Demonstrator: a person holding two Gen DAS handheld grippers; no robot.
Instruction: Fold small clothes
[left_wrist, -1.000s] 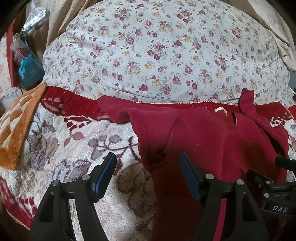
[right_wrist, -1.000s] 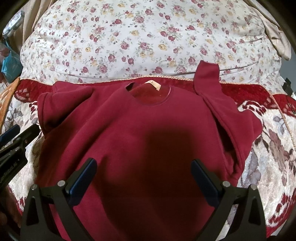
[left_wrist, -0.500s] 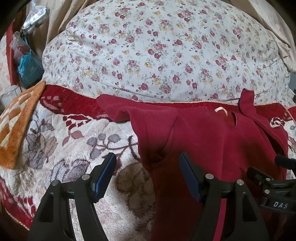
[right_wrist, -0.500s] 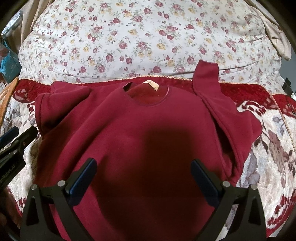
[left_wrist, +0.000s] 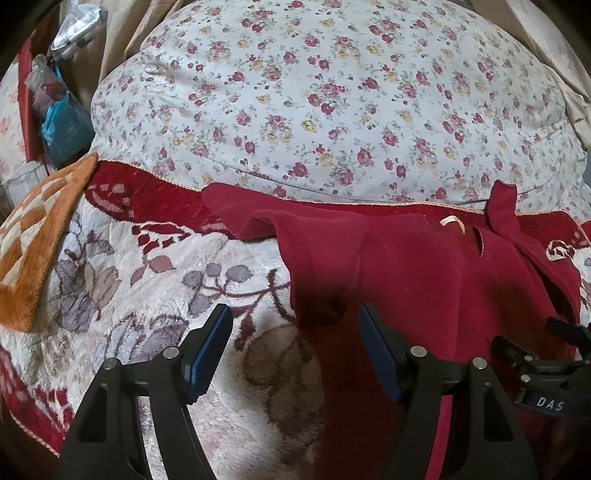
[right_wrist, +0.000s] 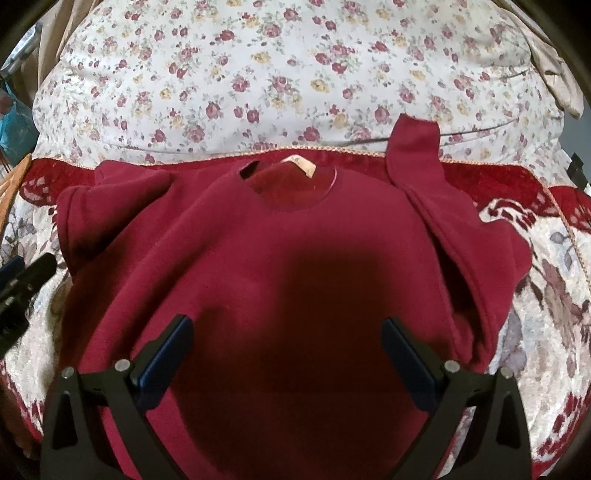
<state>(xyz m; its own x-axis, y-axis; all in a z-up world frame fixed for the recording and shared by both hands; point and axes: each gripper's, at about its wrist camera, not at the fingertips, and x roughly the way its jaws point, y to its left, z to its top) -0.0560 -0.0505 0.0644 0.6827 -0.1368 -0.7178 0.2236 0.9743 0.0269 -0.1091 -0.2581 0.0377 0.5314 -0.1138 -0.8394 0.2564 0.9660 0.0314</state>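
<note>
Above the red sweater (right_wrist: 280, 258), both grippers' fingers (right_wrist: 166, 354) spread wide, empty

Sweater (right_wrist: 258, 258): dark red cloth, soft, matt, fleece-like nap; pale cloth label (right_wrist: 301, 166) at the neck.
Blanket (left_wrist: 166, 295): plush woven pile, cream with red and grey floral pattern, slightly shaggy, edged with a thin orange trim.
Quilt (left_wrist: 332, 92): smooth printed cotton-like cloth, matt, small rose print.
Mat (left_wrist: 33, 240): orange and cream tufted pile, rough.
Left gripper (left_wrist: 295, 347) and right gripper (right_wrist: 286, 354): matt black plastic, blue ribbed pads (left_wrist: 208, 350), silvery metal pins.
</note>
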